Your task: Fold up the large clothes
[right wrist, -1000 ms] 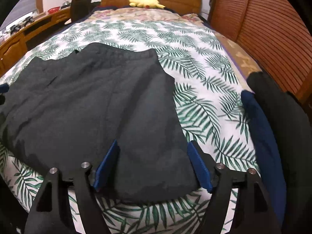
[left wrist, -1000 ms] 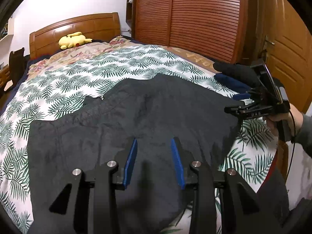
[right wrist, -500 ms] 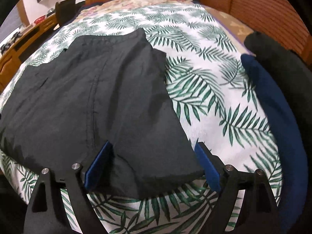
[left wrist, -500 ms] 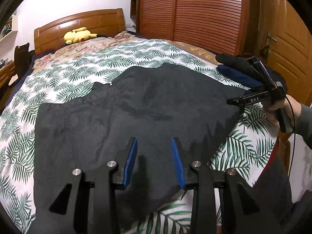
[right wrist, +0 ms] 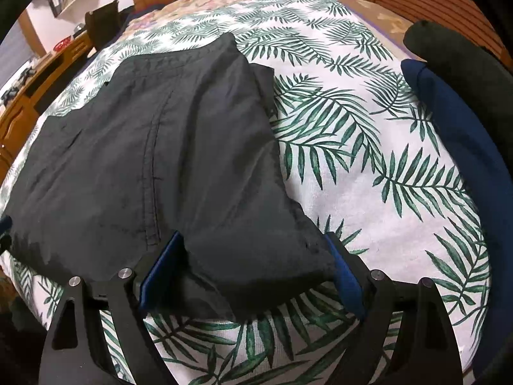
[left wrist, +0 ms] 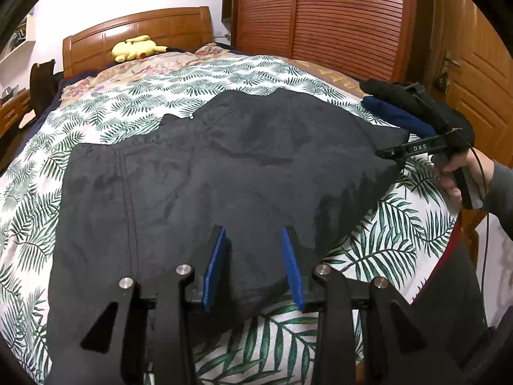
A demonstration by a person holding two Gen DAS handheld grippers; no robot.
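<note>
A large black garment (left wrist: 198,179) lies spread flat on the bed with the leaf-print sheet (left wrist: 134,102). It also fills the left of the right wrist view (right wrist: 160,147). My left gripper (left wrist: 253,234) is open, its blue pads straddling the garment's near edge. My right gripper (right wrist: 250,243) is open wide around the garment's near corner. It shows from the side in the left wrist view (left wrist: 389,154), at the garment's right corner.
A folded navy garment (right wrist: 461,134) and a black one (right wrist: 455,57) lie along the bed's right edge. A yellow plush toy (left wrist: 136,49) sits by the wooden headboard (left wrist: 134,32). A slatted wardrobe (left wrist: 336,16) and a door stand to the right.
Both grippers have drawn back toward the foot of the bed and lowered to the garment's near edge. The right gripper's jaws now straddle the corner of the cloth.
</note>
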